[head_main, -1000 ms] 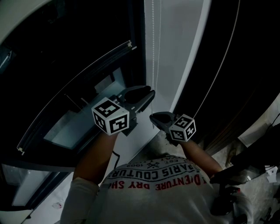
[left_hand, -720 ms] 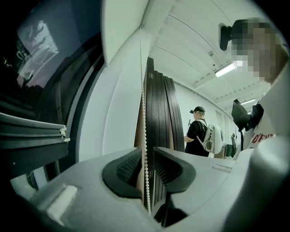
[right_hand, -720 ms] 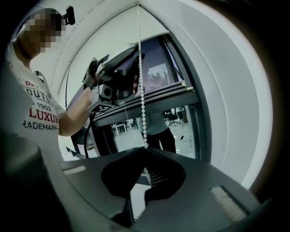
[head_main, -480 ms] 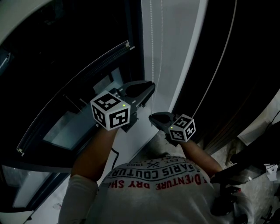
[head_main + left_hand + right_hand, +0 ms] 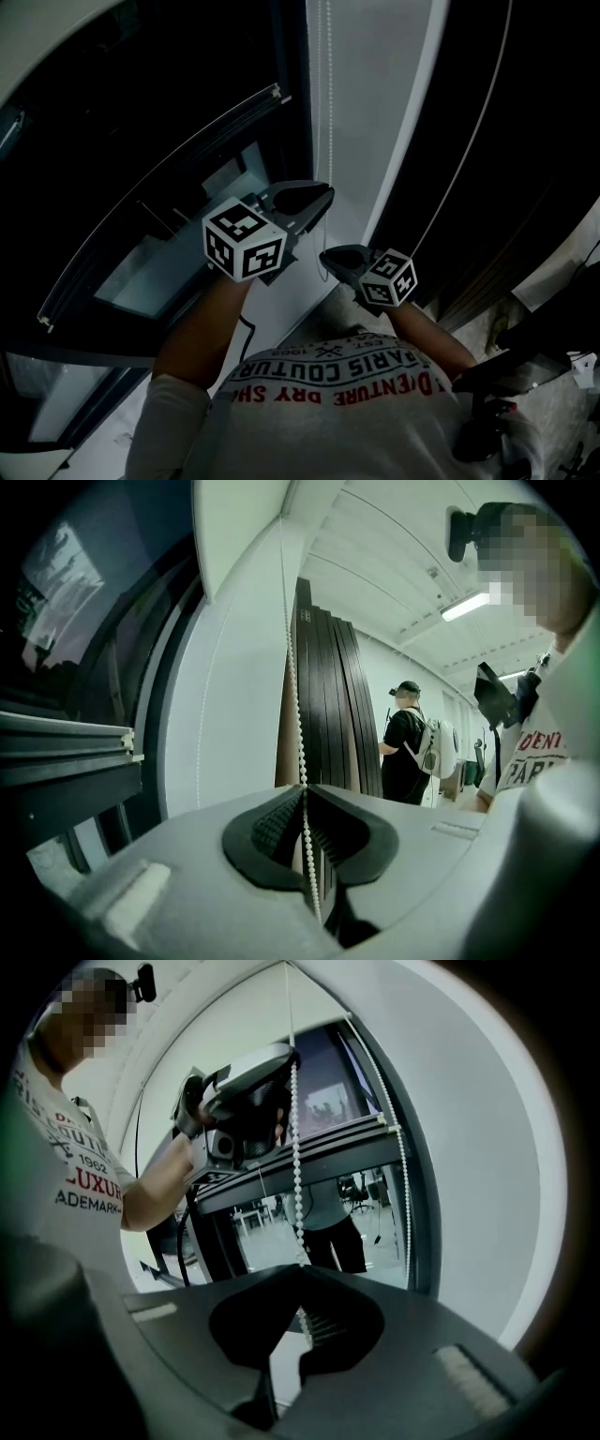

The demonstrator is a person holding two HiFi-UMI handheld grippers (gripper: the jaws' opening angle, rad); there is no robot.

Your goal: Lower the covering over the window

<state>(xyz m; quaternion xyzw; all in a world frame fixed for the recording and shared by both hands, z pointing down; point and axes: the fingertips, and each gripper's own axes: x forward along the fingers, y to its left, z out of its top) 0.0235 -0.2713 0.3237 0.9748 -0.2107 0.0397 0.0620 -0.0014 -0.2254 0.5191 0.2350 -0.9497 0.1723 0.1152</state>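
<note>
A white bead chain (image 5: 328, 94) hangs down the pale wall strip beside the dark window (image 5: 141, 112). My left gripper (image 5: 325, 194) is the upper one; its jaws have just been closing with the chain (image 5: 295, 686) between them, and the left gripper (image 5: 303, 794) now pinches it. Just below, my right gripper (image 5: 325, 253) is shut on the same chain (image 5: 297, 1166), which runs down into the right gripper (image 5: 300, 1271). The right gripper view also shows the left gripper (image 5: 248, 1082) higher up on the chain. A pale metal rail (image 5: 159, 178) crosses the window glass.
A second strand of the chain (image 5: 398, 1147) hangs by the window frame. A thin cord (image 5: 469, 131) runs down the dark panel at the right. Dark panels (image 5: 328, 705) lean against the wall, and a person with a backpack (image 5: 408, 752) stands beyond them.
The left gripper's jaws, open a second ago, have closed on the bead chain. The right gripper has stayed where it was, shut on the chain.
</note>
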